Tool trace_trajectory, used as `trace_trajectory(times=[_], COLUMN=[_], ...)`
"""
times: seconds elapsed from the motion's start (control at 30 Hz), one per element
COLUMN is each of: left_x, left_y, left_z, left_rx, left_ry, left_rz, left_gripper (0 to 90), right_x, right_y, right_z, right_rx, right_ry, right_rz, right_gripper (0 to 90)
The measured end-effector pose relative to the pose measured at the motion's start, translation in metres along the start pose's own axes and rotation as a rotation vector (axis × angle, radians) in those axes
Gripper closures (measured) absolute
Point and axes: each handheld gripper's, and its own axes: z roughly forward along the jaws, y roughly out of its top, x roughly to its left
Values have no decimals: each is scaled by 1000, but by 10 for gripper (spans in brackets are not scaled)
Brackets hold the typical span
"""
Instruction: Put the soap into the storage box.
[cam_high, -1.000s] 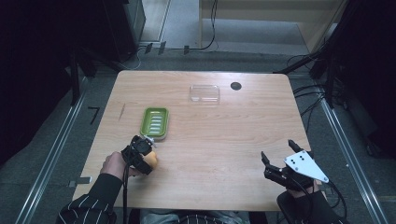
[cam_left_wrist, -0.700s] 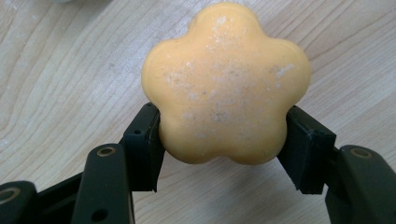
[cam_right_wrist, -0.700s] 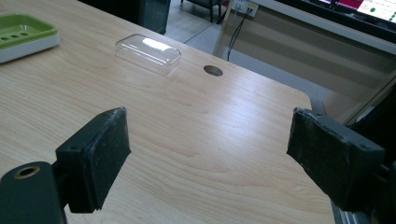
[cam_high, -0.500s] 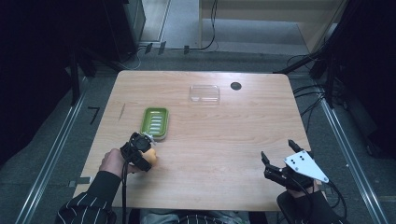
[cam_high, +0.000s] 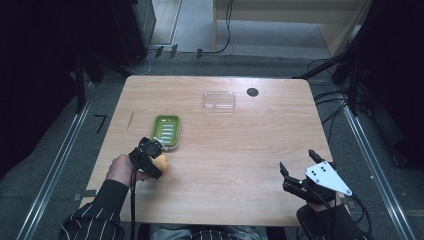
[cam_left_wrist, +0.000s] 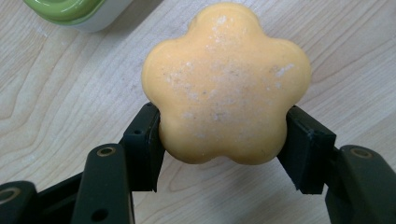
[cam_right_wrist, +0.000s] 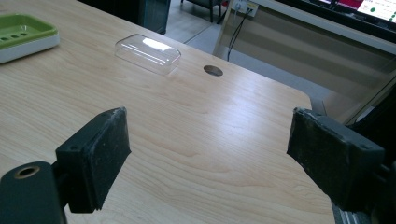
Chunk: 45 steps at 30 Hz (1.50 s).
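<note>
L tool (cam_left_wrist: 223, 140) round one soap (cam_left_wrist: 226, 84) (flower-shaped)

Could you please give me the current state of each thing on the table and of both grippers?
Soap: orange, flower-shaped, clamped between the left gripper's jaws.
Left gripper: shut on the soap, just short of the soap dish.
Soap dish: green, upright, nothing in it.
Clear lid: lying on the table's far side, apart from the dish.
Right gripper: open, holding nothing, near the table's front right corner.
</note>
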Motion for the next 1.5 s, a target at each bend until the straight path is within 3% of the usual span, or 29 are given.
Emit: trace_trajectory(times=[1.2, 1.5], left_x=[20, 23], left_y=[23, 31], left_z=[-10, -16], left_rx=[-20, -22], left_ry=[-2, 2], left_rz=[-2, 19], left_gripper=[394, 394], right_x=[0, 0], right_y=[0, 0], right_z=[0, 0], right_rx=[-2, -1], right_ry=[1, 1], right_rz=[-2, 0], right_gripper=[133, 133])
